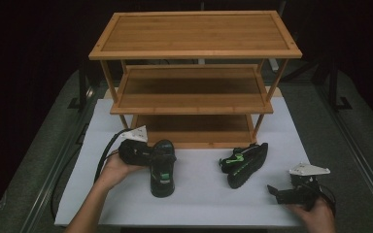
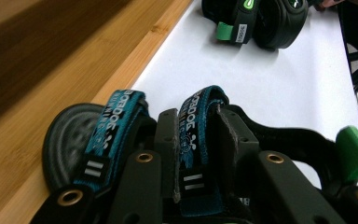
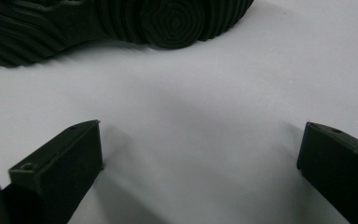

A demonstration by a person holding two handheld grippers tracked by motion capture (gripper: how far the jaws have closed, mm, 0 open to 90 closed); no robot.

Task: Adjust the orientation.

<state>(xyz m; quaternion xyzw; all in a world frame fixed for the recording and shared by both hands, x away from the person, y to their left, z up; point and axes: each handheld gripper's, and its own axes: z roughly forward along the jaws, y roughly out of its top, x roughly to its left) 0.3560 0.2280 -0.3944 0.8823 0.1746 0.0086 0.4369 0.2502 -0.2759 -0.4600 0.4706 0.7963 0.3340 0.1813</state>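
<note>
A: Status on the left claw (image 2: 200,154)?

B: I've got it closed on the rear teal strap (image 2: 196,135) of the near sandal (image 1: 162,167); pads pinch the webbing from both sides, w/ the front teal strap (image 2: 114,135) just beside, outside the jaws. Sandal sits upright on its sole, near the bench's (image 1: 199,194) front-left area, toe end toward the rack.

A: And the right claw (image 1: 278,193)?

B: Wide open, nothing in it, resting low by the front-right corner. Its cam looks straight at bare white top and the ribbed sole (image 3: 168,18) of the other sandal (image 1: 244,162), which lies tipped on its side right of centre, well apart from mine.

A: How'll it handle?

B: My guess: light, rubbery sole, fairly stiff; strap's soft webbing, so it'll sag and the sandal will swing or tilt toe-down once it's lifted. Strap grip won't slip easily, but it gives poor control of attitude. Gripping the sole edge or heel would be steadier. Green tab (image 2: 356,151) looks too small to trust.

A: Where to?

B: Prob. the bamboo rack (image 1: 194,51) at the back edge; lowest shelf (image 1: 194,133) is closest, just beyond the toe.
</note>
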